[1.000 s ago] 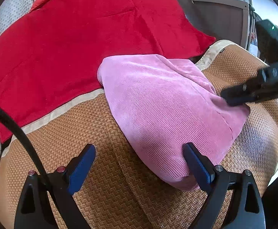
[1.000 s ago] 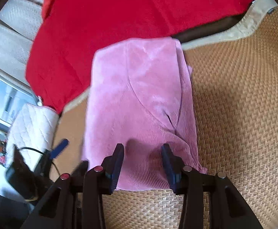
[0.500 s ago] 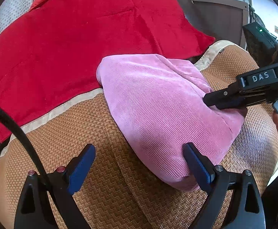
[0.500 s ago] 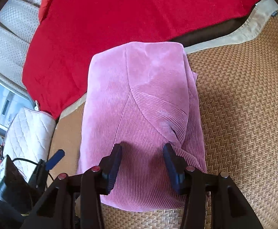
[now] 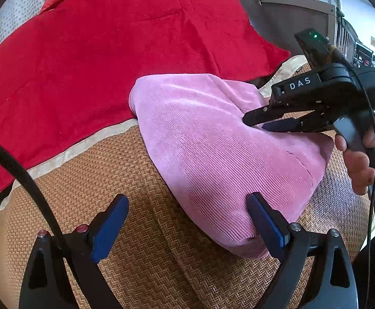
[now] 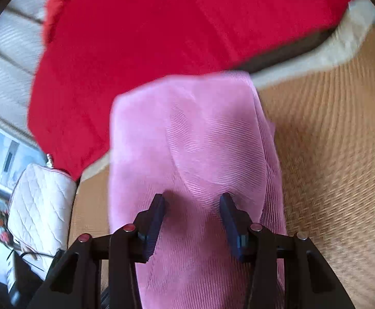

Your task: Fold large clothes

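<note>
A folded pink corduroy garment (image 5: 213,149) lies on a woven rattan mat (image 5: 125,180); in the right wrist view the garment (image 6: 195,139) fills the middle. My left gripper (image 5: 187,221) is open and empty, its right finger beside the garment's near corner. My right gripper (image 6: 191,213) is open, its fingers low over the garment's top; it also shows in the left wrist view (image 5: 262,122), reaching in from the right over the pink cloth.
A large red blanket (image 5: 110,51) covers the sofa behind the garment, also in the right wrist view (image 6: 161,25). A white quilted cushion (image 6: 38,200) lies at the left. A dark cabinet (image 5: 290,18) stands at the back right.
My right gripper has moved forward over the pink garment, further toward its middle. My left gripper has stayed still and open.
</note>
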`<move>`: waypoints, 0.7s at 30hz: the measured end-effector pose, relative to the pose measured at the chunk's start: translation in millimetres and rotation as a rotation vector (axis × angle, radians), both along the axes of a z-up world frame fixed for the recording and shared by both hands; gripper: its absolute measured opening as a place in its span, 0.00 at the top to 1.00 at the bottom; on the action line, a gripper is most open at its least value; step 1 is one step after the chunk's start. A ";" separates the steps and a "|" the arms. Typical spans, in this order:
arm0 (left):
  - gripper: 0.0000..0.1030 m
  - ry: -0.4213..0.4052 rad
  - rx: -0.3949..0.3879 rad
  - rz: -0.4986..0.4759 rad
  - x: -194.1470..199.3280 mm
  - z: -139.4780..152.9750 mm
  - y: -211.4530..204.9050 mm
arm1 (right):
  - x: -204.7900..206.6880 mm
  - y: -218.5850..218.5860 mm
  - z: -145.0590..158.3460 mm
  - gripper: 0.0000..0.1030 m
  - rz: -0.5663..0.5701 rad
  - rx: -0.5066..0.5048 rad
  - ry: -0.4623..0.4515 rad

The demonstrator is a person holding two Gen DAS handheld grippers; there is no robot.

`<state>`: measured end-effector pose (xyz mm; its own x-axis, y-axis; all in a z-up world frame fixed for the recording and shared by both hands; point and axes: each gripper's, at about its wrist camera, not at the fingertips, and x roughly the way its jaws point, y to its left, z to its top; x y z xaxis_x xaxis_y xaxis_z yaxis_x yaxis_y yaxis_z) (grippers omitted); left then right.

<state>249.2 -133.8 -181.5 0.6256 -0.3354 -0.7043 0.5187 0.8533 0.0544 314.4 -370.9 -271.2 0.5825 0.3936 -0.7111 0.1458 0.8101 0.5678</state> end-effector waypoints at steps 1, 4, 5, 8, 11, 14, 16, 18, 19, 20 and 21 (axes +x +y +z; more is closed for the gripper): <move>0.09 0.002 0.001 -0.001 0.1 0.3 -0.1 | 0.9 -1.6 -1.1 0.52 -0.005 0.008 -0.005; 0.09 0.009 -0.001 0.001 1.1 0.5 0.2 | -3.1 -2.4 6.4 0.52 -0.002 -0.013 -0.017; 0.09 0.010 -0.001 0.002 1.1 0.8 0.2 | -5.8 -2.9 9.0 0.52 0.000 -0.020 -0.021; 0.09 0.011 0.000 0.002 1.5 1.0 0.1 | -16.9 -13.8 16.5 0.52 -0.002 0.006 -0.038; 0.09 0.014 -0.003 0.003 2.3 0.2 0.5 | -31.5 -23.1 28.2 0.52 0.001 0.002 -0.081; 0.09 0.013 -0.003 0.003 2.0 -0.2 0.3 | -41.3 -22.6 33.9 0.52 0.027 -0.019 -0.091; 0.09 0.013 -0.003 0.002 1.7 -0.1 -0.1 | -45.2 -23.4 31.2 0.52 0.048 -0.026 -0.075; 0.09 0.013 -0.003 0.002 2.0 -0.9 -1.1 | -41.0 -16.8 19.9 0.51 0.071 -0.052 -0.026; 0.09 0.012 -0.003 0.002 1.9 -0.9 -0.7 | -39.6 -15.1 14.7 0.51 0.073 -0.063 -0.010; 0.09 0.012 -0.002 0.002 1.8 -0.6 -1.6 | -38.8 -14.2 11.1 0.51 0.069 -0.077 -0.008; 0.09 0.015 -0.003 0.002 1.9 -0.3 -1.9 | -39.0 -14.3 11.5 0.51 0.067 -0.085 -0.009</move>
